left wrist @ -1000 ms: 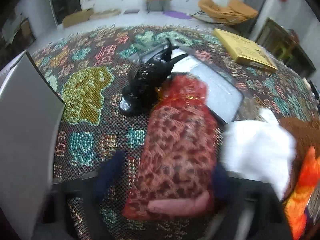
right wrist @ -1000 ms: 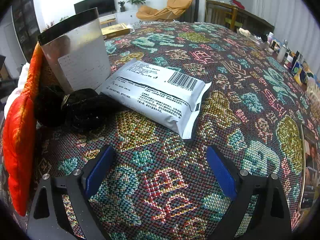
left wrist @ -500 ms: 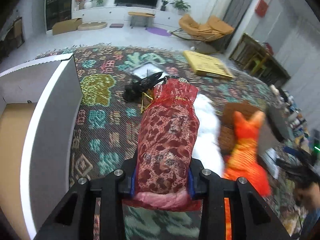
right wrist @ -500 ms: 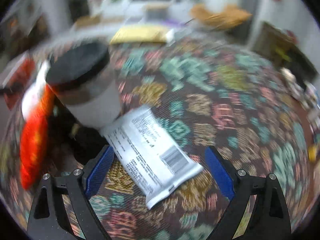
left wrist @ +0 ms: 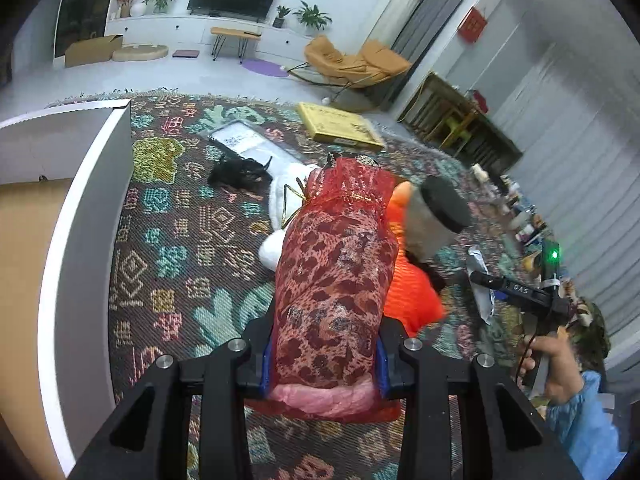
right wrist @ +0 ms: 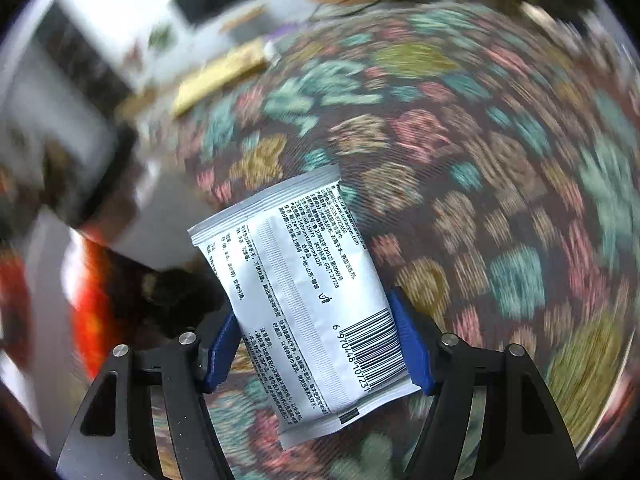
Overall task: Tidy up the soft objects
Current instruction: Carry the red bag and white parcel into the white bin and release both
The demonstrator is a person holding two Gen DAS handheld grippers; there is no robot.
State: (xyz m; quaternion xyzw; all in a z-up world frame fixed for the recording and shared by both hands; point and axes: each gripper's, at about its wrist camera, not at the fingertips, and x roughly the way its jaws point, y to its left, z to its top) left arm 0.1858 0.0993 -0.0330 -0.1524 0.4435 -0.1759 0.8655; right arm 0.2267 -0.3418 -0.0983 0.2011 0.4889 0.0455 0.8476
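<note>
My left gripper point(left wrist: 324, 356) is shut on a red mesh bag point(left wrist: 336, 280) with a leopard-print soft item inside, held up above the patterned rug point(left wrist: 180, 248). My right gripper point(right wrist: 316, 340) has its blue pads against both long sides of a white printed packet point(right wrist: 304, 280), and its jaws are closing on it. The packet is sharp while the rug behind it is smeared. An orange plush fish point(left wrist: 412, 292) and a white plush point(left wrist: 280, 200) lie behind the bag.
A white open box point(left wrist: 80, 220) stands at the left. A grey canister with a black lid point(left wrist: 436, 220), a black glossy bag point(left wrist: 240, 170), a silver pouch point(left wrist: 244, 142) and a yellow flat box point(left wrist: 340, 126) are on the rug. A person's hand point(left wrist: 560, 360) is at the right.
The left gripper shut on the red mesh bag and lifted it off the rug, nearer the white box. The right gripper swung over the white packet and narrowed around it.
</note>
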